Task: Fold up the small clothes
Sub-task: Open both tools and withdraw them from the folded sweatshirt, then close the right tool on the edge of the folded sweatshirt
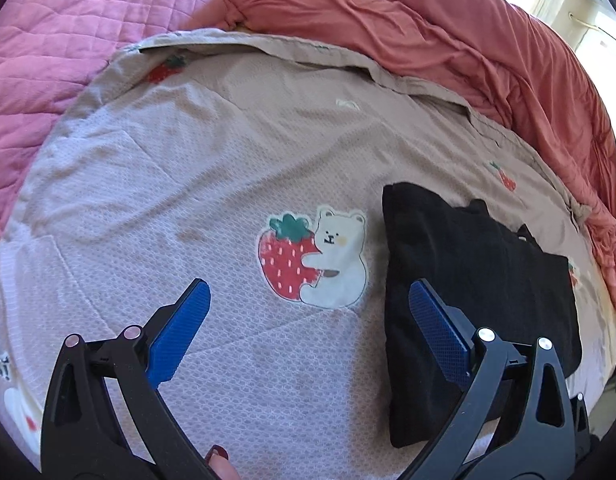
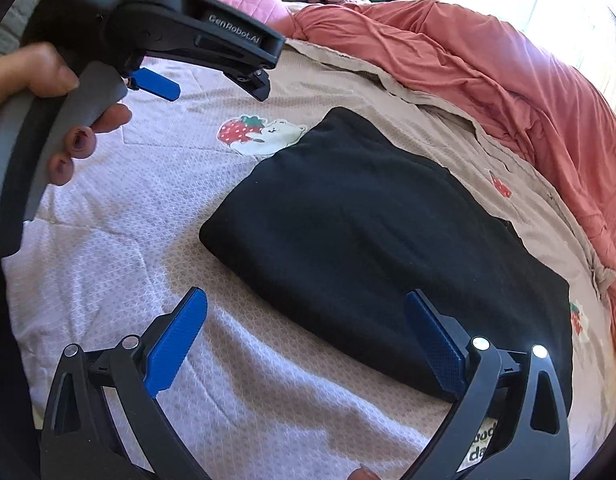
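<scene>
The black garment (image 2: 359, 232) lies folded into a flat block on the bedspread (image 1: 188, 168), just right of the printed strawberry bear (image 1: 313, 258) and touching its edge in the right wrist view. Behind the garment, a rumpled coral blanket (image 1: 487, 48) runs along the far side of the bedspread; a pink quilt (image 1: 68, 32) sits far left of the bear.

The left gripper (image 1: 309, 334) hovers low over the bedspread, aimed forward at the bear, its blue fingers (image 1: 180, 334) spread wide with nothing between them. Its right finger overlaps the garment's left edge; whether it touches the cloth cannot be told. In the right wrist view this gripper appears up and left of the bear, tilted down toward the bedspread, a hand (image 2: 48, 92) curled around its grey handle.

The right gripper (image 2: 306, 344) points at the garment's near edge, level, fingers (image 2: 176, 344) wide apart and empty, the right one over the near right corner.
</scene>
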A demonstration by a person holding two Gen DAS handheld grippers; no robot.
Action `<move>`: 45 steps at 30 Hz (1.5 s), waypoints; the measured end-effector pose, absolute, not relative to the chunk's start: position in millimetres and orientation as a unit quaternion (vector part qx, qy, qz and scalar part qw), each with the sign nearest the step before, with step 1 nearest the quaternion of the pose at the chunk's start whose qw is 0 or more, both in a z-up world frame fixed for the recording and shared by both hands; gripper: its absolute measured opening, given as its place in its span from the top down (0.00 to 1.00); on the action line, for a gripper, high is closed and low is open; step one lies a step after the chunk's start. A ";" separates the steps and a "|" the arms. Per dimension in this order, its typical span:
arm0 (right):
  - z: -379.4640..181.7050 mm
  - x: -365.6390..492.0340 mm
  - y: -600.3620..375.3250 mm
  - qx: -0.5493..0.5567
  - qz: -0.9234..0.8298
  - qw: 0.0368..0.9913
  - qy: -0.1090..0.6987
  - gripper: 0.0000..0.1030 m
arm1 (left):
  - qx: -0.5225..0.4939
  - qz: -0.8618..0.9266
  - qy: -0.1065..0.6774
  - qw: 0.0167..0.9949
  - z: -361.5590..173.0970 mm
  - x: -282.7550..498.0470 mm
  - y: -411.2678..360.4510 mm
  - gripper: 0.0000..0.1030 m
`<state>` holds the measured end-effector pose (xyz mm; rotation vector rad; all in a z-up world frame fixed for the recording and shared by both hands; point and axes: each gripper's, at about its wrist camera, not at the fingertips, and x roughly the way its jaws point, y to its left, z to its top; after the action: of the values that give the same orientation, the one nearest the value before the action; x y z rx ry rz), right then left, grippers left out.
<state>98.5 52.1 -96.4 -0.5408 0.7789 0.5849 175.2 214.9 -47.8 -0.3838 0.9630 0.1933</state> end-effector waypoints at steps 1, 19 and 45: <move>-98.5 99.3 55.0 -0.263 0.277 0.848 0.368 0.05 | -0.187 0.091 0.460 0.863 -49.3 174.9 216.5 0.09; -117.8 97.8 79.7 -0.308 0.312 0.838 0.324 0.79 | -0.255 0.075 0.463 0.846 -71.4 179.0 234.8 0.09; -77.8 105.3 34.4 -0.167 0.362 0.851 0.343 0.86 | -0.422 -0.167 0.481 0.750 -124.0 232.9 170.1 0.54</move>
<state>105.3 34.4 -77.8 -0.3522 0.7227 0.7617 232.9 170.1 -124.0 -0.9226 1.0507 -0.3646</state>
